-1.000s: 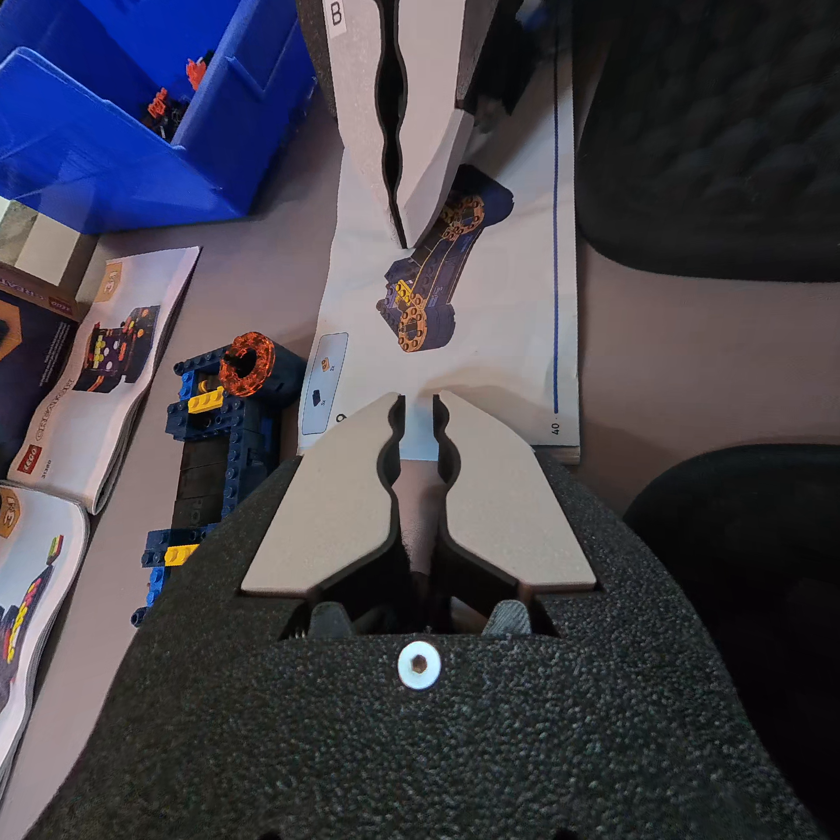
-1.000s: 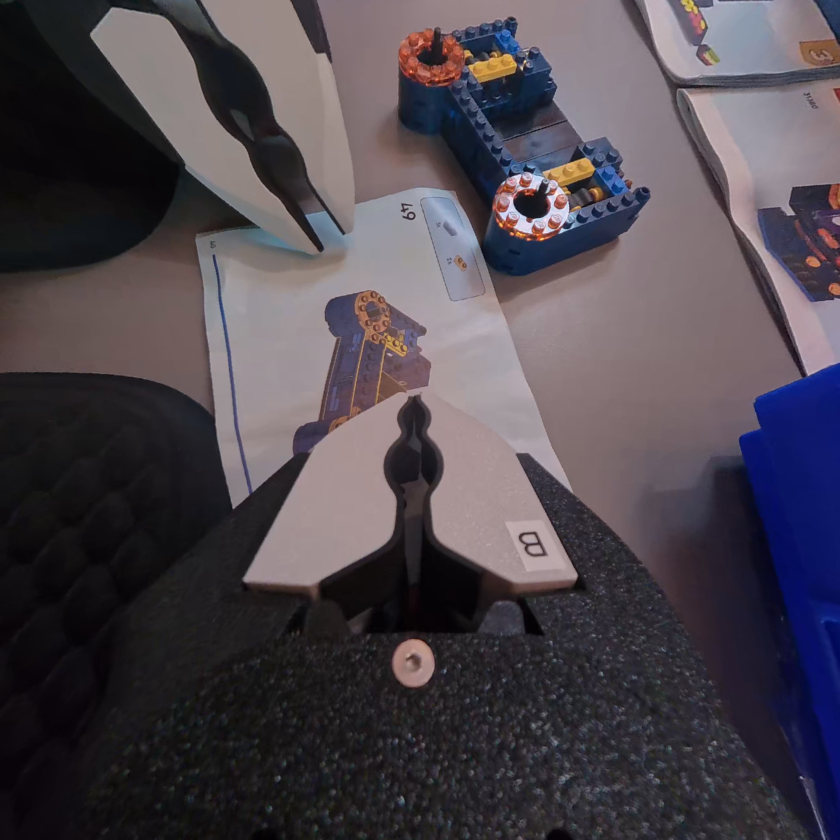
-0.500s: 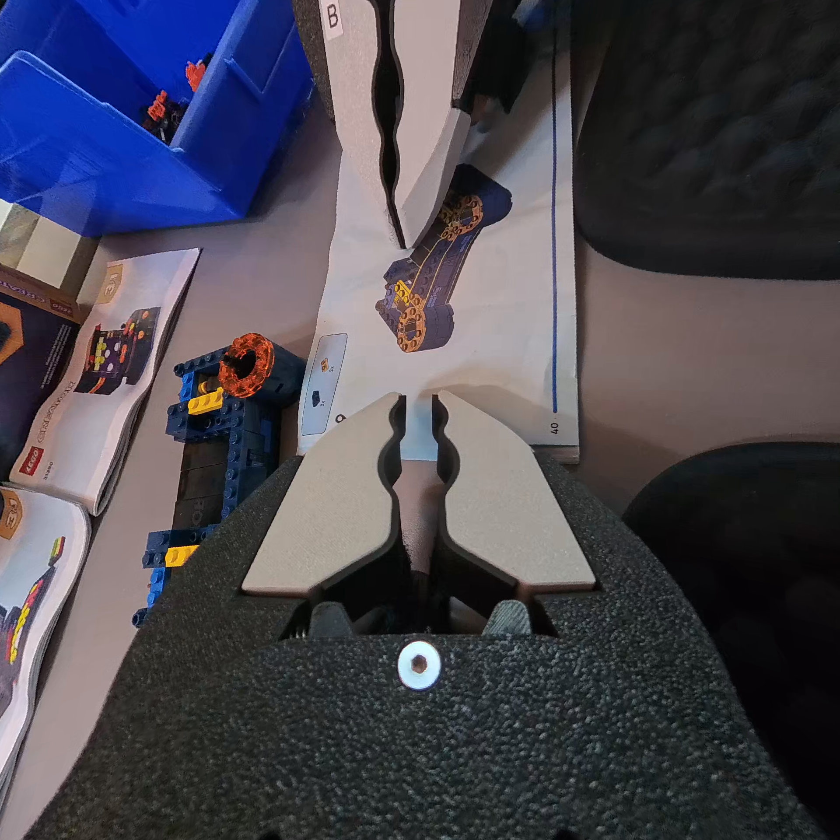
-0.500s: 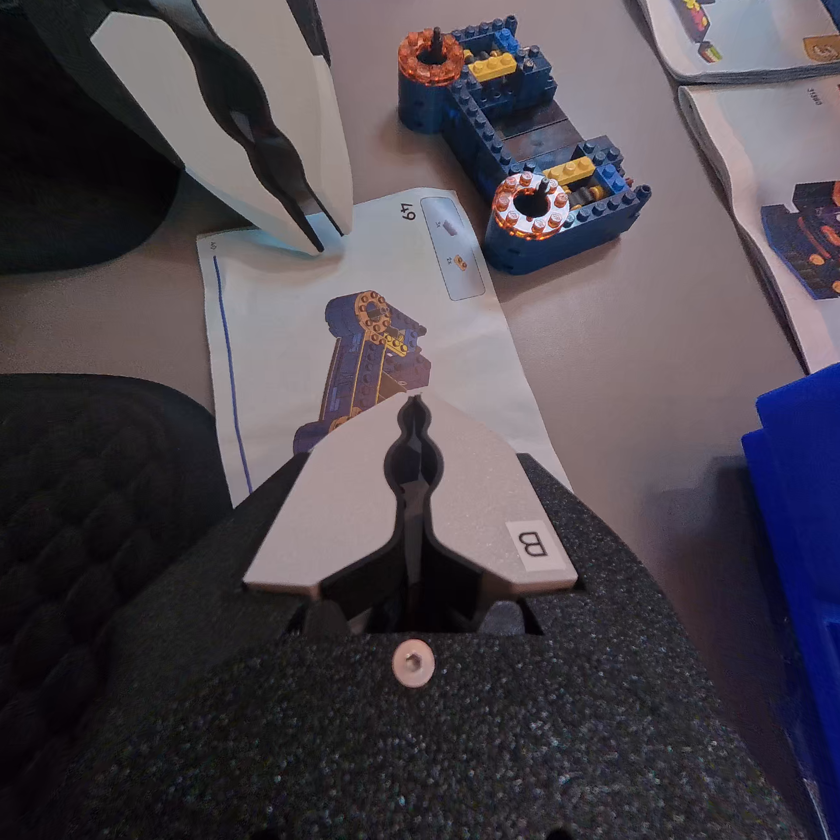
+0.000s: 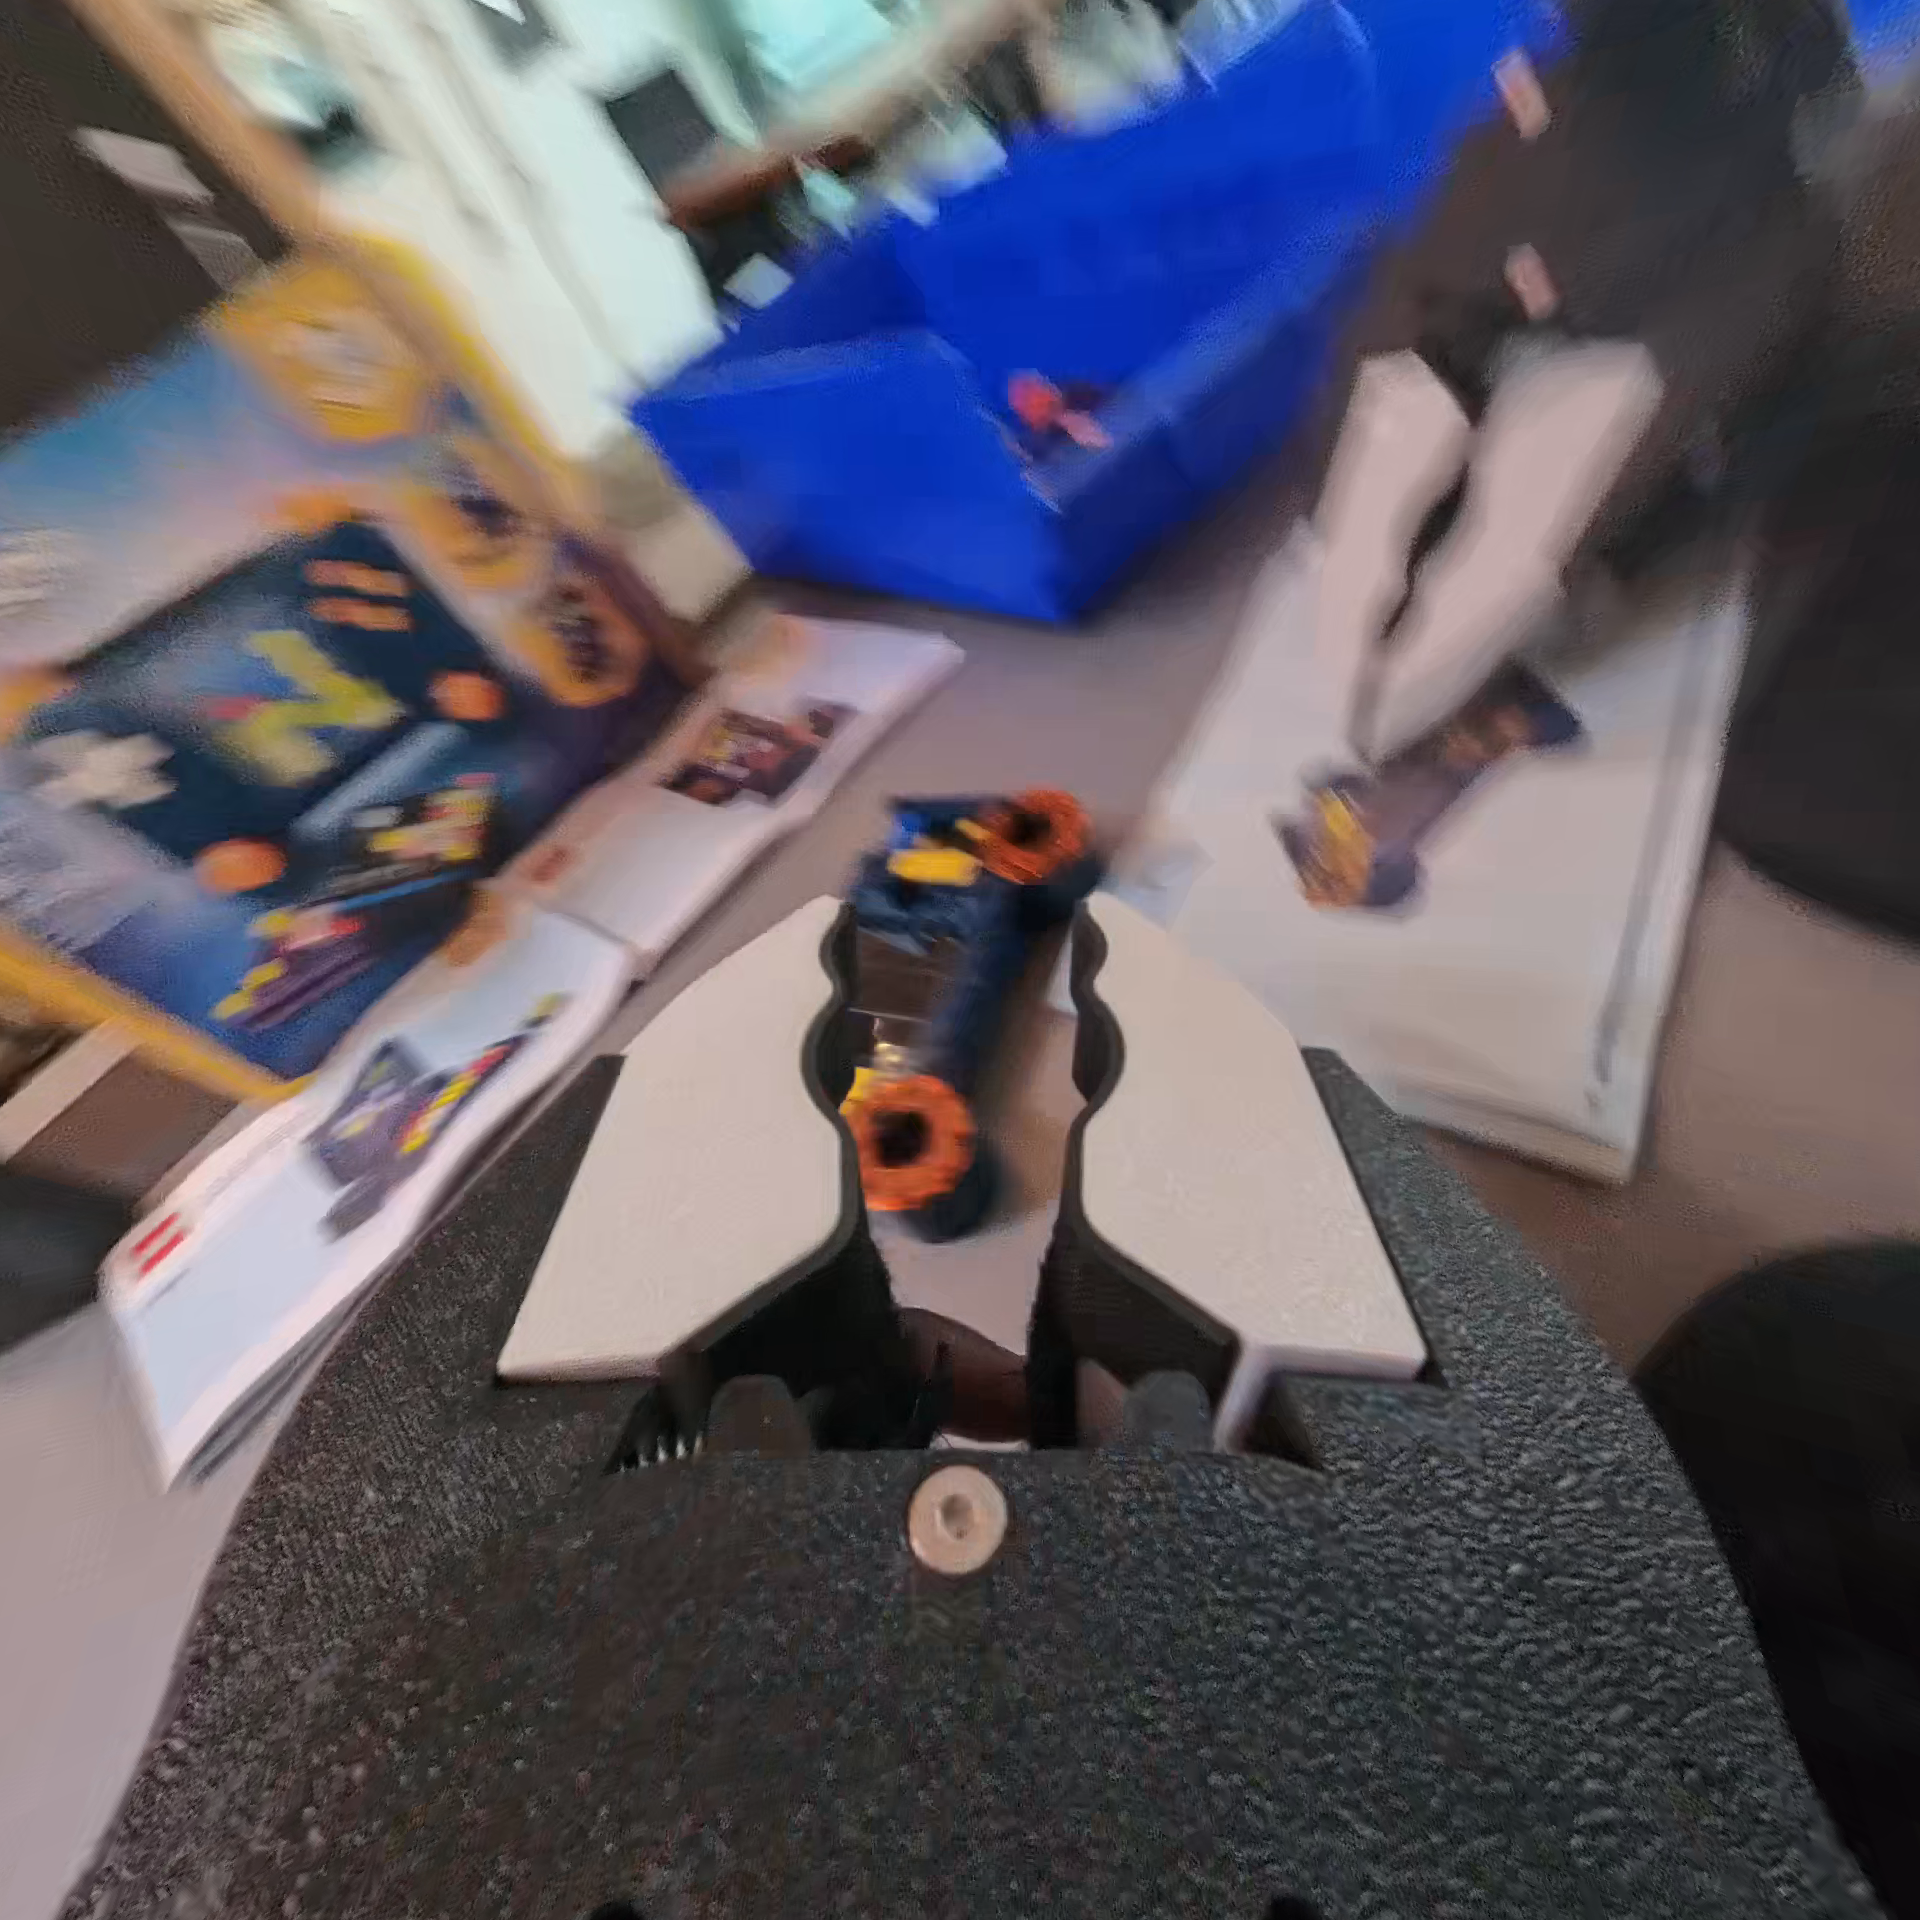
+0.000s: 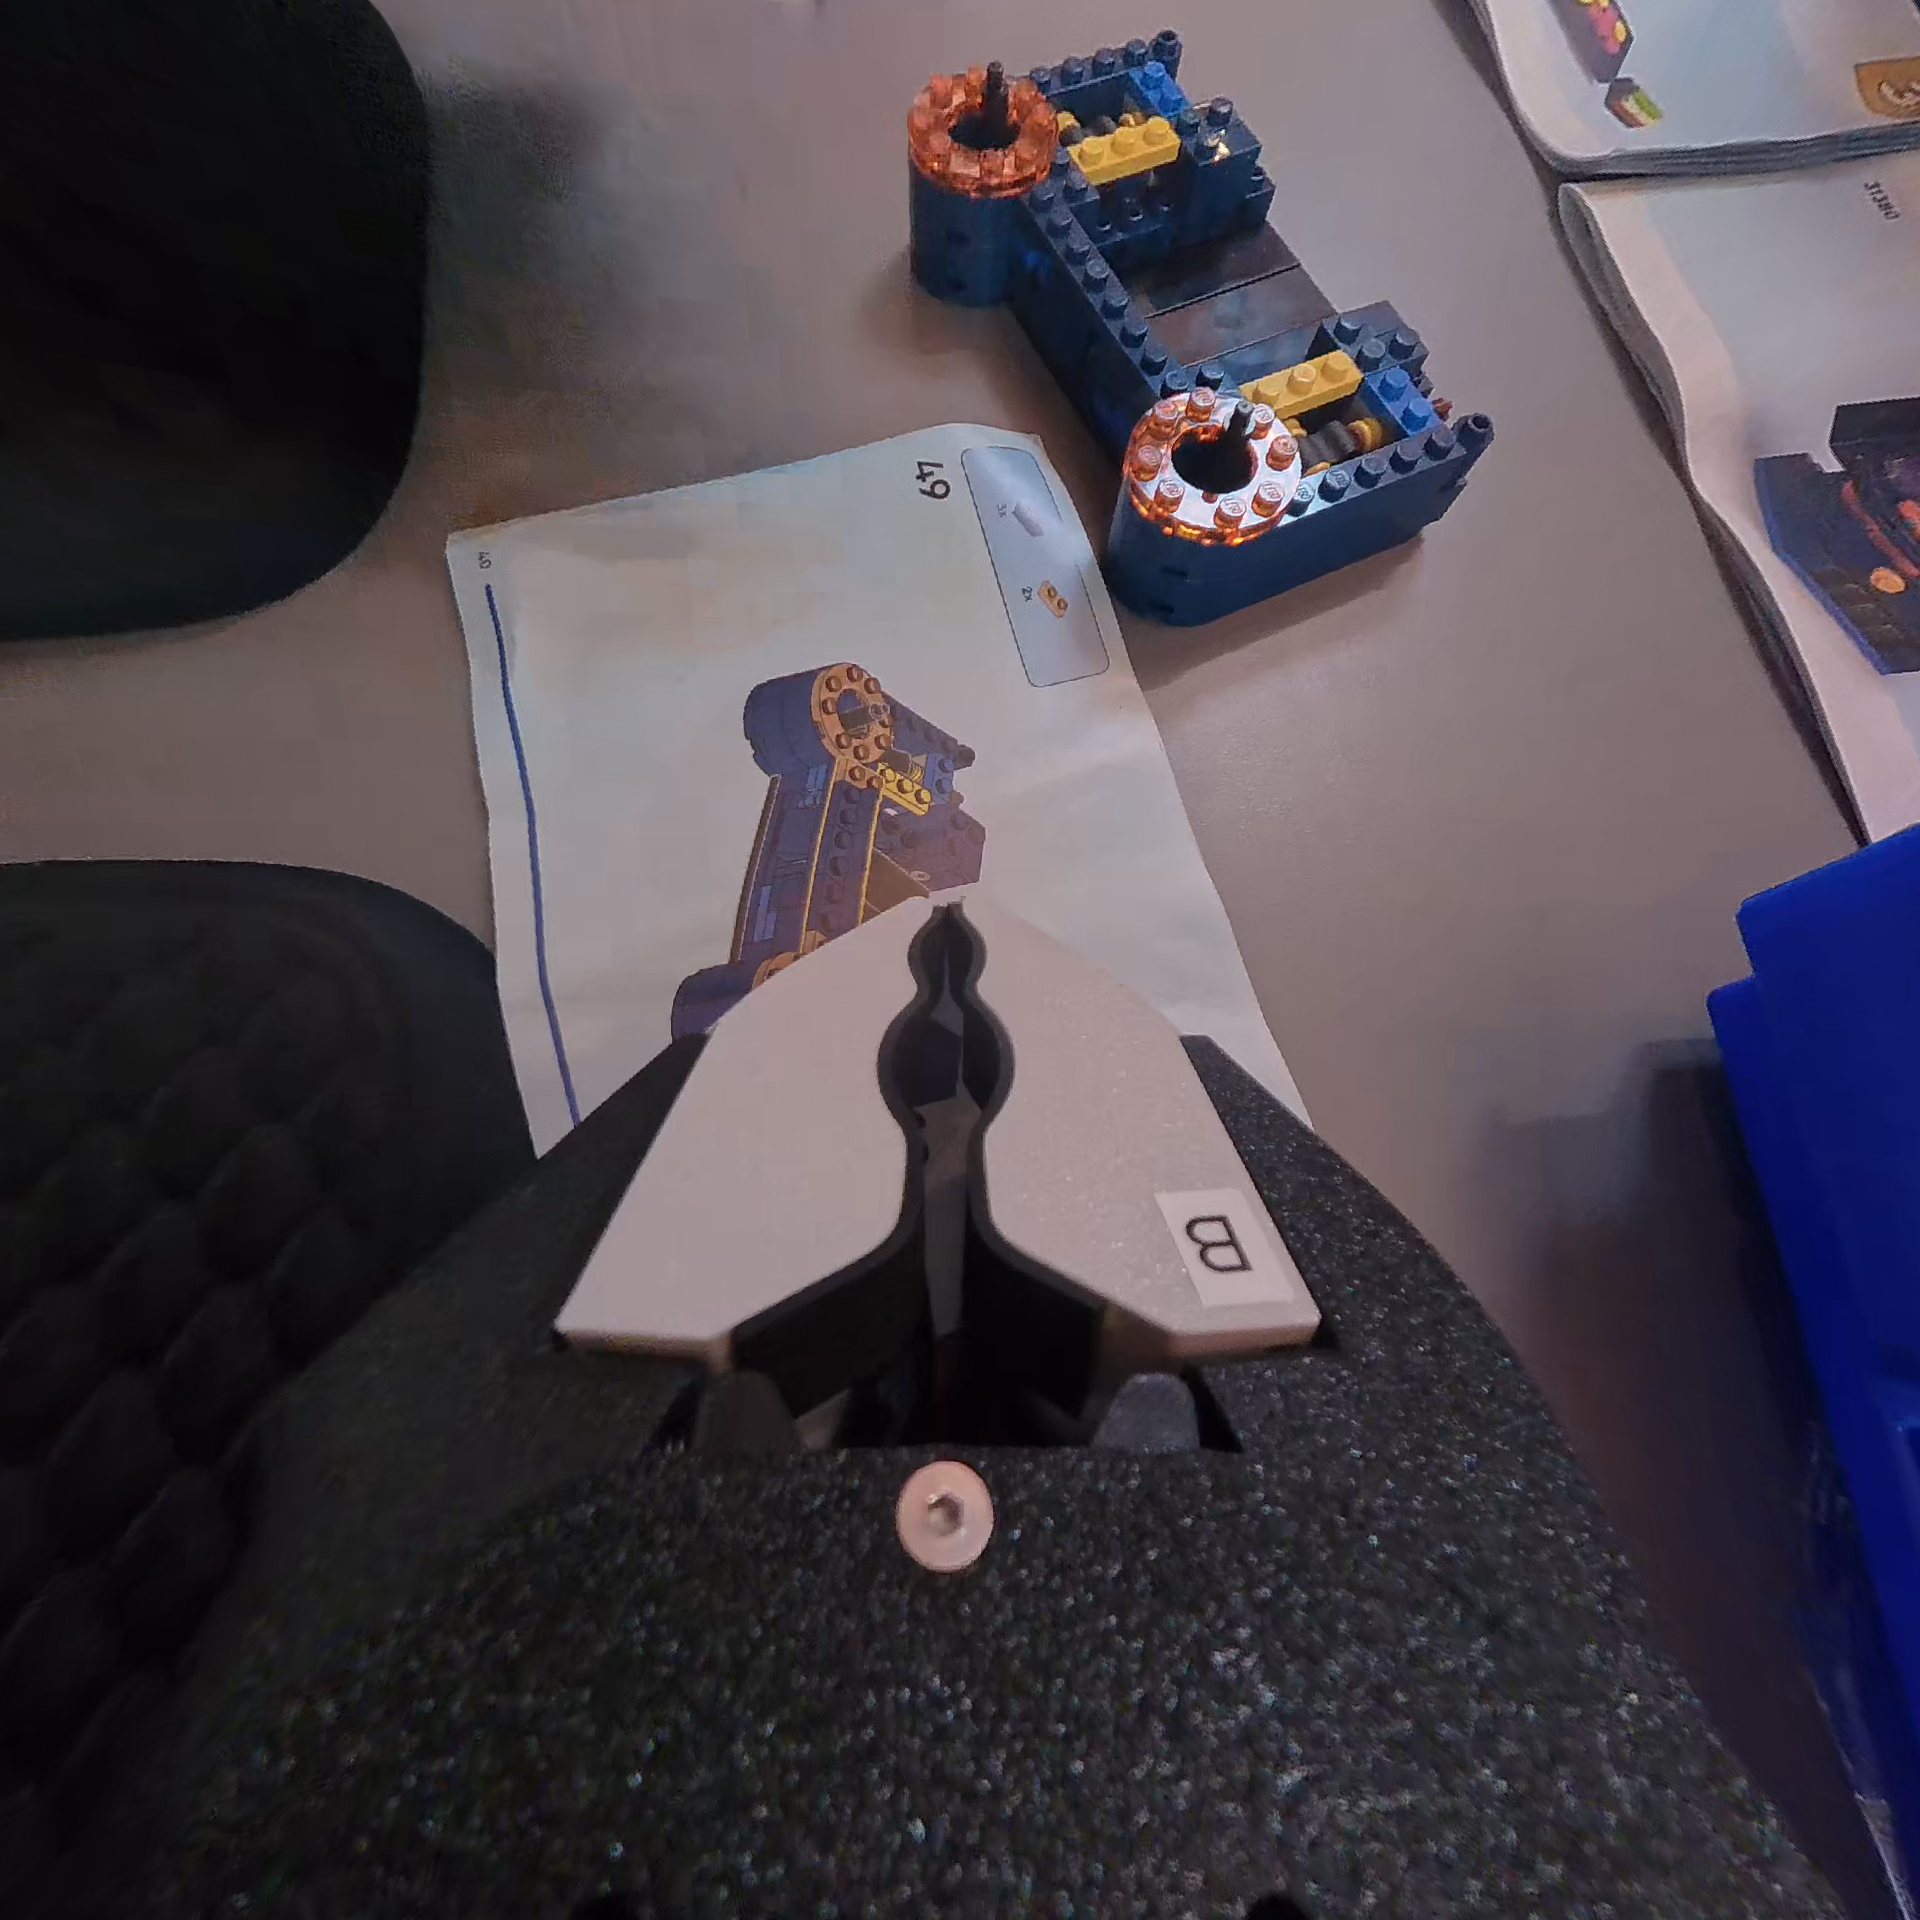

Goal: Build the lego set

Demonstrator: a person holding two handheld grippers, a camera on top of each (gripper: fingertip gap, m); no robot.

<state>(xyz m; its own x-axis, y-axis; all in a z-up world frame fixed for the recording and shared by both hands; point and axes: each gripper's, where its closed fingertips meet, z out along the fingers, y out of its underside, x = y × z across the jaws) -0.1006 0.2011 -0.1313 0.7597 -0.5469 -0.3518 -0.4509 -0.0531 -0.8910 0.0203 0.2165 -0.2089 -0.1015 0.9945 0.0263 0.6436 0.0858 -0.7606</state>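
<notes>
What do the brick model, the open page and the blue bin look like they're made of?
Brick model: hard glossy plastic, studded, with translucent orange rings. Page: thin printed paper, edges slightly curled. Bin: probably moulded plastic, smooth uniform blue.

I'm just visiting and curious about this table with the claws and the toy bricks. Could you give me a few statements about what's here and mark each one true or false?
1. The right claw has its tips together over a printed instruction page. True.
2. The brick model on the table is mostly red. False: it is dark blue, with yellow bricks and two orange rings.
3. The left claw is open, with the brick model seen between its fingers. True.
4. The blue bin sits upside down on the page. False: it stands on the table, open side up, beyond the booklets.
</notes>
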